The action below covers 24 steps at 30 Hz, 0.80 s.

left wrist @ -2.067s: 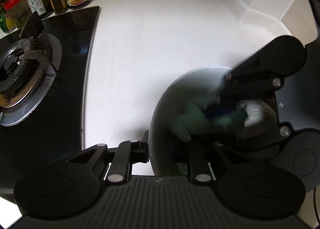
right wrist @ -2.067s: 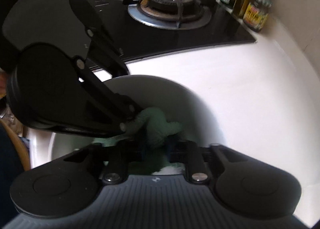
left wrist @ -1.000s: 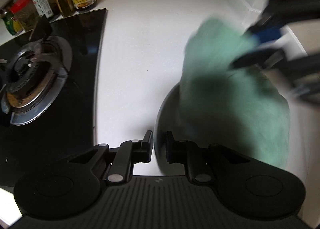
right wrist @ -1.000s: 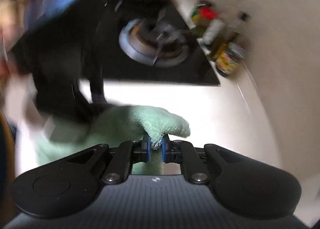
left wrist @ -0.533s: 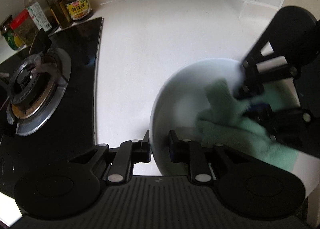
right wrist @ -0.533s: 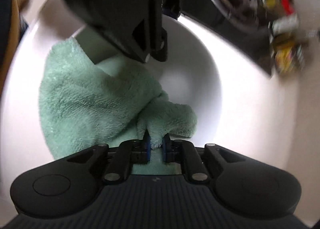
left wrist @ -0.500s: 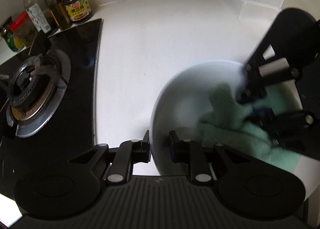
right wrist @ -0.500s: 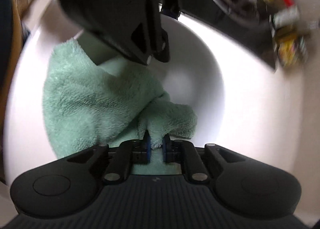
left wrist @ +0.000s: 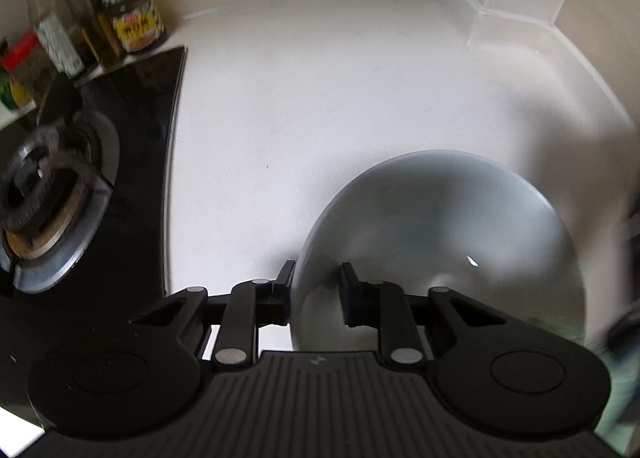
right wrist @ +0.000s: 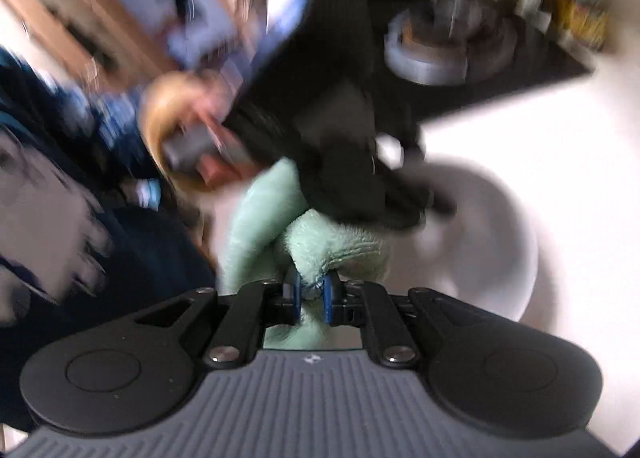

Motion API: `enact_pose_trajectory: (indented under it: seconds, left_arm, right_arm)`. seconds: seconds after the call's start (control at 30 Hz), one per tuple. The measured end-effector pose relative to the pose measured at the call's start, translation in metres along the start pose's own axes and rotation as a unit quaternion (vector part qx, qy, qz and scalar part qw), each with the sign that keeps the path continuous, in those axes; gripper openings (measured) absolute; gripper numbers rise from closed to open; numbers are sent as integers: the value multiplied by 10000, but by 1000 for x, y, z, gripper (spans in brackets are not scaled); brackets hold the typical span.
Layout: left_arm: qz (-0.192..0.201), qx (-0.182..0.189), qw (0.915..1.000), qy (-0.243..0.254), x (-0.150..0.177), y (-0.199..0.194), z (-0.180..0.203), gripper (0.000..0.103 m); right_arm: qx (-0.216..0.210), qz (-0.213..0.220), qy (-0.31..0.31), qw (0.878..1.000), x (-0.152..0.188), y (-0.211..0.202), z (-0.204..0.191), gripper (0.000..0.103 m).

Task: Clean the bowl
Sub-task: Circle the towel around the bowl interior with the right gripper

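Left wrist view: the left hand-held gripper (left wrist: 315,292) straddles the near rim of the white bowl (left wrist: 440,226), one finger outside the wall and one inside. Its jaws are closing on that rim, with a gap still visible beside the inner pad, so the grip looks loose. The bowl rests on the white surface (left wrist: 320,98), beside the black hob (left wrist: 132,178). Half a second ago the green cloth filled the bowl's right half; now the inside is bare and shows no obvious dirt, which suggests the wipe is finished.

Right wrist view: heavily blurred. The right hand-held gripper (right wrist: 311,297) is nipped tight on a fold of the green cloth (right wrist: 276,226), which hangs clear of the bowl (right wrist: 500,242) at the right. The cloth has been lifted out, so what likely remains is putting it aside.
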<state>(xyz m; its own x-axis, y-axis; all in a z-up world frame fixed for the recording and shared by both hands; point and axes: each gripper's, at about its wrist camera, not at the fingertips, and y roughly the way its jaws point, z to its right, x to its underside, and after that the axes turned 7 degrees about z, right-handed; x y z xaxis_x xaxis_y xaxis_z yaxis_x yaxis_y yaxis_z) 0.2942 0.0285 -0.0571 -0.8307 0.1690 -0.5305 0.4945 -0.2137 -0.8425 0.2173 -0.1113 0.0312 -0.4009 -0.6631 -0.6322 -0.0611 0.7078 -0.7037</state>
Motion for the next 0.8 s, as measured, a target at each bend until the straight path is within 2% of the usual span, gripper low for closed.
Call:
enact_pose_trajectory:
  seconds: [0.07, 0.1, 0.2, 0.3, 0.4, 0.5, 0.53, 0.63, 0.7, 0.8]
  left_arm:
    - [-8, 244, 9995, -180, 4, -5, -10, 9]
    - [-29, 299, 9993, -233, 7, -6, -14, 8]
    - [-75, 458, 9981, -405, 16, -9, -24, 5]
    - [-35, 473, 9979, -450, 22, -15, -27, 6]
    - [58, 434, 9982, -418, 24, -23, -27, 6]
    - [24, 392, 9980, -494, 25, -20, -31, 5]
    - [-22, 387, 9978, -541, 25, -17, -33, 4]
    - [-53, 427, 9975, -564, 27, -14, -38, 4]
    - [-51, 447, 9974, -563, 28, -14, -39, 4]
    - [-53, 432, 9975, -565, 28, -14, -40, 5]
  right_arm:
    - [524, 279, -163, 9981, -8, -11, -5, 9]
    - [956, 445, -255, 9941, -13, -18, -10, 9]
    - [2263, 969, -490, 9680, -30, -33, -23, 9]
    - [3073, 1071, -679, 9431, -44, -19, -21, 9]
    - [3622, 904, -1151, 9205, -48, -4, -28, 9]
    - [3502, 609, -1713, 9189, -40, 23, -28, 9]
    - [3471, 414, -2032, 9146, -33, 38, -30, 9]
    - [3443, -559, -3401, 8733, 4, 88, -40, 9]
    - [3299, -935, -3884, 8553, 22, 104, -38, 9]
    - [3084, -1122, -4206, 8458, 31, 111, -38, 9]
